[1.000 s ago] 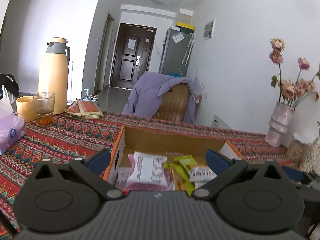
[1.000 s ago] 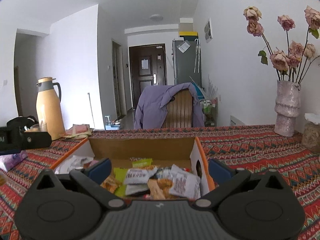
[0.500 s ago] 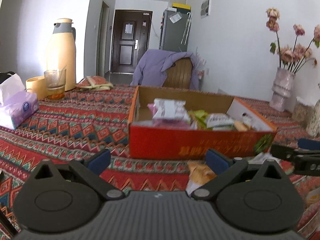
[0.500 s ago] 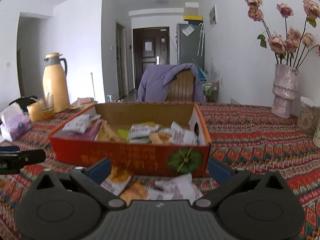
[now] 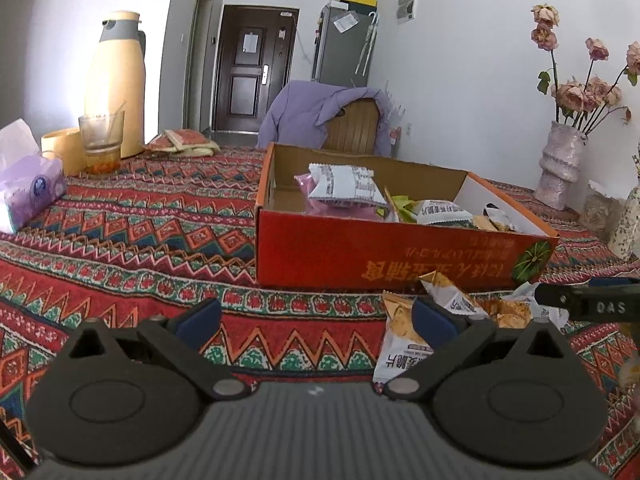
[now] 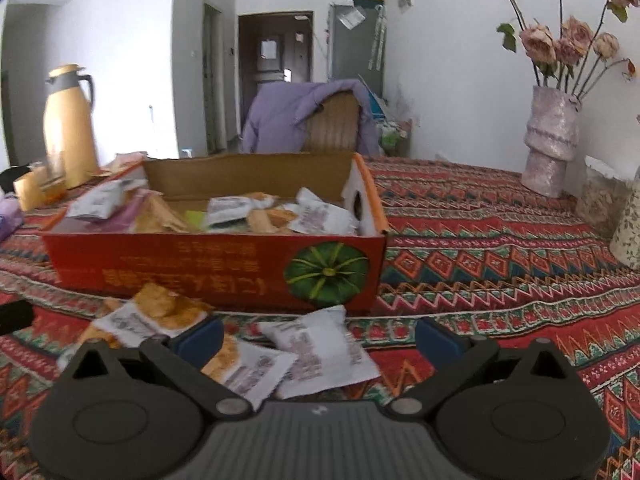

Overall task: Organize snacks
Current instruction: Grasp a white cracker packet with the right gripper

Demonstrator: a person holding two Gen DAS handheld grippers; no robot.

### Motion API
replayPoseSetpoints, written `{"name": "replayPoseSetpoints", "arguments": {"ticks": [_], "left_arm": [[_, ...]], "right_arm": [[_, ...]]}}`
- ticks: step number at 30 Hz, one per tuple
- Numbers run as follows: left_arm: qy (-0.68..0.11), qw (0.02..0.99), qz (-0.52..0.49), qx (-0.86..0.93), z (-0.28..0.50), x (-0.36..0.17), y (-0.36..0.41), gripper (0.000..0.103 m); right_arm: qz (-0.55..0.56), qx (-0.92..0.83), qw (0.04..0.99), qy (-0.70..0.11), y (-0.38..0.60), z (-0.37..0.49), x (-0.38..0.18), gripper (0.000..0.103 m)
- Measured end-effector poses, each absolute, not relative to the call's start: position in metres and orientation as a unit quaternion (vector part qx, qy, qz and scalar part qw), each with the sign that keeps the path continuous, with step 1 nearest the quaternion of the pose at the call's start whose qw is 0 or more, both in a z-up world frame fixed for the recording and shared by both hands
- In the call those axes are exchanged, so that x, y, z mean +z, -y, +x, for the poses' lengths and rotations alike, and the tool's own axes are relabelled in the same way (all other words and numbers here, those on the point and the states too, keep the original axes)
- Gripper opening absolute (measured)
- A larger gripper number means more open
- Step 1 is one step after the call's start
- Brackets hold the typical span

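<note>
A red cardboard box (image 5: pixel 360 248) (image 6: pixel 224 268) stands on the patterned tablecloth and holds several snack packets (image 5: pixel 344 188) (image 6: pixel 316 216). Loose orange and white snack packets lie on the cloth in front of it (image 5: pixel 404 340) (image 6: pixel 316 356). My left gripper (image 5: pixel 316 320) is open and empty, low over the cloth left of the loose packets. My right gripper (image 6: pixel 320 332) is open and empty, just above the loose packets; one white packet lies between its fingers. The right gripper's finger also shows at the right edge of the left wrist view (image 5: pixel 592 304).
A yellow thermos (image 5: pixel 116 84), a glass (image 5: pixel 100 140) and a purple tissue pack (image 5: pixel 28 188) stand at the left. A vase of dried roses (image 6: pixel 552 140) and a patterned jar (image 6: pixel 628 228) stand at the right. A chair with a purple jacket (image 5: pixel 320 112) is behind the table.
Both grippers have pulled back from above the box and dropped low in front of it. The loose packets on the cloth have come into view. Both stay open.
</note>
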State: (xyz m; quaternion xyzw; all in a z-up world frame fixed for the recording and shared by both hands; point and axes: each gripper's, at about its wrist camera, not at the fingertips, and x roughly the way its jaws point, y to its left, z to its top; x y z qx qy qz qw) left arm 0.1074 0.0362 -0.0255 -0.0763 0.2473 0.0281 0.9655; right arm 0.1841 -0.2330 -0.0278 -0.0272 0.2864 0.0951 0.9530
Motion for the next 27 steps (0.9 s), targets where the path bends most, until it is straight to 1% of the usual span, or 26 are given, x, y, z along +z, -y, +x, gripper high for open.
{"name": "replayPoseSetpoints", "arguments": {"ticks": [2, 6, 10, 11, 15, 19, 20, 21, 22, 27], "left_arm": [[-0.248, 0.965, -0.079, 0.027, 0.107, -0.026, -0.037, 0.103], [-0.248, 0.965, -0.084, 0.024, 0.107, -0.026, -0.039, 0.103], [-0.249, 0.963, -0.098, 0.023, 0.107, -0.027, -0.044, 0.103], [-0.249, 0.963, -0.101, 0.021, 0.107, -0.026, -0.044, 0.103], [-0.251, 0.963, -0.1, 0.017, 0.107, -0.026, -0.043, 0.103], [-0.253, 0.962, -0.103, 0.018, 0.107, -0.026, -0.044, 0.103], [-0.254, 0.962, -0.104, 0.018, 0.107, -0.027, -0.044, 0.103], [-0.254, 0.961, -0.104, 0.019, 0.108, -0.027, -0.044, 0.103], [-0.254, 0.961, -0.104, 0.019, 0.108, -0.027, -0.044, 0.103], [-0.257, 0.961, -0.101, 0.024, 0.109, -0.028, -0.043, 0.103]], "right_arm": [[-0.024, 0.092, 0.95, -0.297, 0.236, 0.195, -0.03, 0.092], [-0.031, 0.097, 0.94, -0.325, 0.237, 0.214, -0.036, 0.087], [-0.043, 0.109, 0.93, -0.348, 0.234, 0.221, -0.046, 0.085], [-0.044, 0.108, 0.929, -0.352, 0.233, 0.221, -0.048, 0.082], [-0.034, 0.119, 0.929, -0.349, 0.235, 0.22, -0.051, 0.078], [-0.035, 0.137, 0.929, -0.343, 0.235, 0.216, -0.051, 0.065], [-0.034, 0.139, 0.929, -0.341, 0.235, 0.214, -0.051, 0.059], [-0.034, 0.139, 0.93, -0.337, 0.234, 0.211, -0.051, 0.056], [-0.031, 0.14, 0.932, -0.334, 0.236, 0.209, -0.051, 0.048], [-0.023, 0.141, 0.939, -0.314, 0.24, 0.204, -0.052, 0.044]]}}
